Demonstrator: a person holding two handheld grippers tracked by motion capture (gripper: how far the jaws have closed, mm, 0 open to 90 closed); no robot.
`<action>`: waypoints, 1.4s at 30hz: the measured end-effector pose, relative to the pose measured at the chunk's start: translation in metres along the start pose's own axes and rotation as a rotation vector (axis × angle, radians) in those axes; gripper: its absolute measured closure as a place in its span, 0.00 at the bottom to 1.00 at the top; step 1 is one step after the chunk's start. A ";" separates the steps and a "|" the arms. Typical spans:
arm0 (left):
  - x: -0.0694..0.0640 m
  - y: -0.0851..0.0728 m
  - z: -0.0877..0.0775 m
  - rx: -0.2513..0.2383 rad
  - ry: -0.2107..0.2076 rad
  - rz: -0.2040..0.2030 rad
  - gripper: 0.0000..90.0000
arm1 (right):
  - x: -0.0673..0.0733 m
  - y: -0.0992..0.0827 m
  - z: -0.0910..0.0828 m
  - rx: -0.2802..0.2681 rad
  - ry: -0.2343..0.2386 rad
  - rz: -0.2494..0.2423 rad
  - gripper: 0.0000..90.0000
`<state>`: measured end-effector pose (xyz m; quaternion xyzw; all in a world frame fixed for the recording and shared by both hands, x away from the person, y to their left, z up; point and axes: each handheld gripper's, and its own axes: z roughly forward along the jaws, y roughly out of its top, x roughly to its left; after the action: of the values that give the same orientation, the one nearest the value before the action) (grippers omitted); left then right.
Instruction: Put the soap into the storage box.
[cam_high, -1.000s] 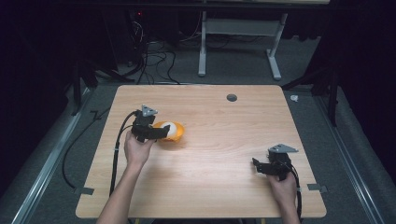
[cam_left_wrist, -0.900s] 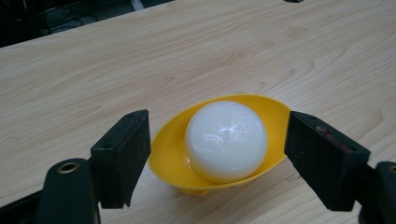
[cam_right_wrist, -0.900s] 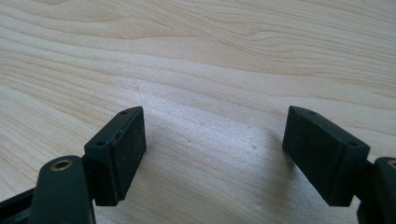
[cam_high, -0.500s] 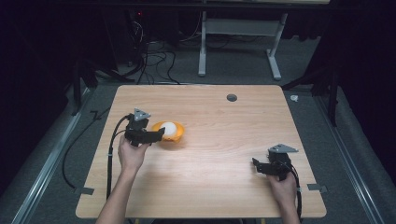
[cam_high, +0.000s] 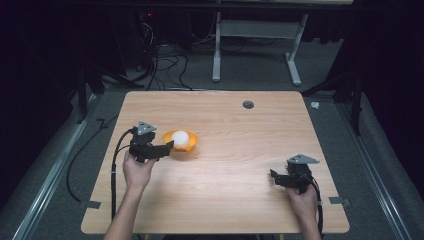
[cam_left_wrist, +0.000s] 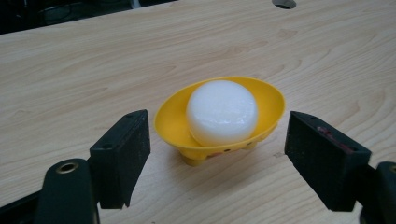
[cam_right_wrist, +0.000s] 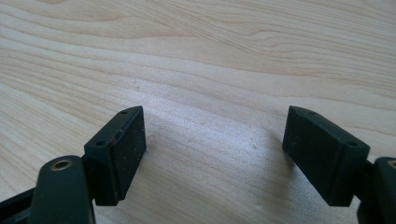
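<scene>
Yellow plastic bowl (cam_left_wrist: 219, 119) sits on the wooden worktop (cam_high: 240, 185) toward its left side, a white puck-shaped block (cam_left_wrist: 222, 112) resting inside it. Left gripper (cam_left_wrist: 217, 156) hovers just in front with jaws spread wide, gripping nothing. Right gripper (cam_right_wrist: 212, 156), equally wide and empty, waits well apart near the right edge. Judging by this, grasping the bowl remains undone.
</scene>
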<state>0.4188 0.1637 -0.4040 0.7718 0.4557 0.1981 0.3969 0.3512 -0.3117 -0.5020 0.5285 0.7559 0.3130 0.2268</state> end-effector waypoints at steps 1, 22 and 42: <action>0.000 -0.001 -0.001 -0.003 0.000 -0.001 0.26 | 0.000 0.000 0.000 0.000 0.000 0.000 0.25; -0.005 -0.026 -0.017 -0.014 -0.010 -0.028 0.25 | 0.000 0.000 0.000 0.000 0.001 -0.003 0.25; -0.007 -0.053 -0.019 0.005 -0.050 -0.053 0.25 | 0.000 0.000 0.000 0.000 0.001 -0.003 0.25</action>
<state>0.3736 0.1796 -0.4345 0.7649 0.4665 0.1671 0.4115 0.3512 -0.3115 -0.5020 0.5272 0.7567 0.3129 0.2271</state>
